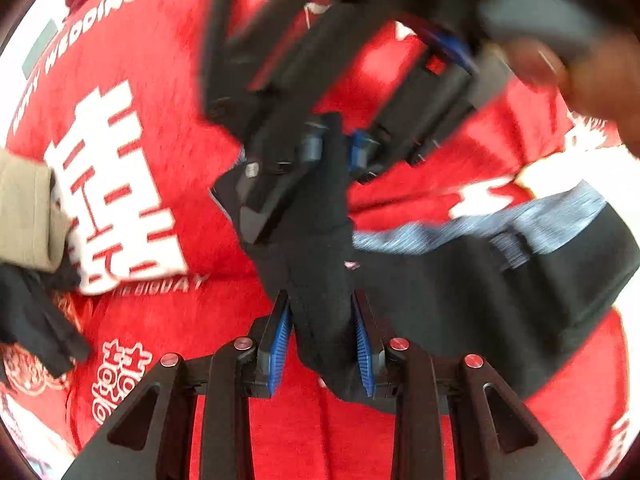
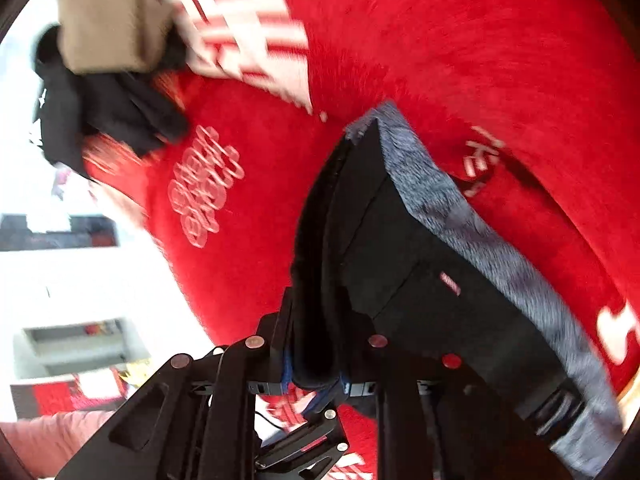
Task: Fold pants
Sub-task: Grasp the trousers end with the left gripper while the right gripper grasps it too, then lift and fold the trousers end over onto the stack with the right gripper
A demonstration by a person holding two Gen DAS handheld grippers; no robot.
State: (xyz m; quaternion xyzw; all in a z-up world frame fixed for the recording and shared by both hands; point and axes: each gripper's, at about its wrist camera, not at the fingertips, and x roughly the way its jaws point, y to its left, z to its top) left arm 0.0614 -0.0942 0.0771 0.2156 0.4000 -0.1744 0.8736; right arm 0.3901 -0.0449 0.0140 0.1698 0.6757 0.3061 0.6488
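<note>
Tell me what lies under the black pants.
Under the black pants lies a red blanket with white lettering. Both claws, left claw and right claw, pinch the pants; blanket print beneath them is covered.

Matt black cloth pants (image 2: 400,264), fuzzy red blanket (image 2: 460,40)

The pants (image 1: 472,300) lie on the blanket (image 1: 168,80) that spreads under everything, and a bunched fold of them rises between the fingers of the left gripper (image 1: 322,344) at the near edge of the left wrist view, with the right gripper (image 1: 336,148) clamped on the same fold just beyond it. In the right wrist view the waistband (image 2: 472,220) runs along the far right side of the pants, away from the right gripper. Well apart, at the far left of the blanket, a folded garment (image 2: 104,20) rests on top of a dark garment (image 2: 112,116).
</note>
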